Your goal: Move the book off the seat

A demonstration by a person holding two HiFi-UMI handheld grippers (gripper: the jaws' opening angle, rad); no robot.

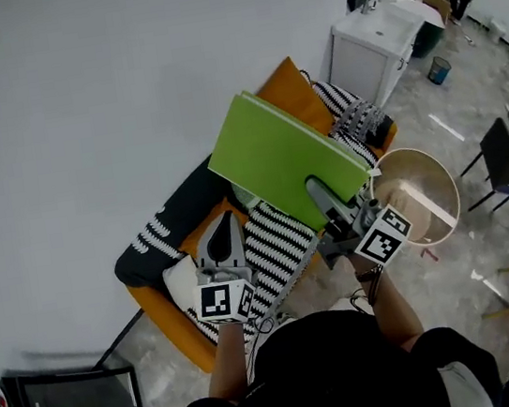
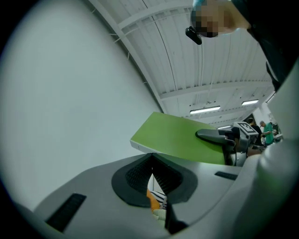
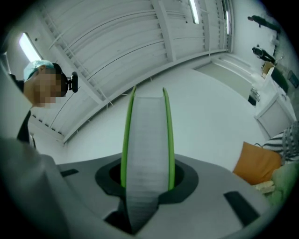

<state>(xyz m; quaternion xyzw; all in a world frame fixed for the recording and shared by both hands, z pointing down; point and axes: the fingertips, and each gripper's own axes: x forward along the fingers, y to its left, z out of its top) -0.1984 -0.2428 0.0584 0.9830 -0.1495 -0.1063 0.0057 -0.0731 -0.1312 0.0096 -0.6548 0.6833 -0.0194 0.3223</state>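
The green book hangs in the air above the orange seat, tilted, its flat cover facing up. My right gripper is shut on the book's near edge. In the right gripper view the book stands edge-on between the jaws, white pages between two green covers. My left gripper is shut and holds nothing. It hovers over the striped cushion at the seat's left part. In the left gripper view the book shows above the closed jaws, with the right gripper's finger on it.
The seat stands against a white wall and carries a black cushion and an orange cushion. A round wooden tub stands right of the seat. Farther off are a white cabinet, a black chair and a dark screen.
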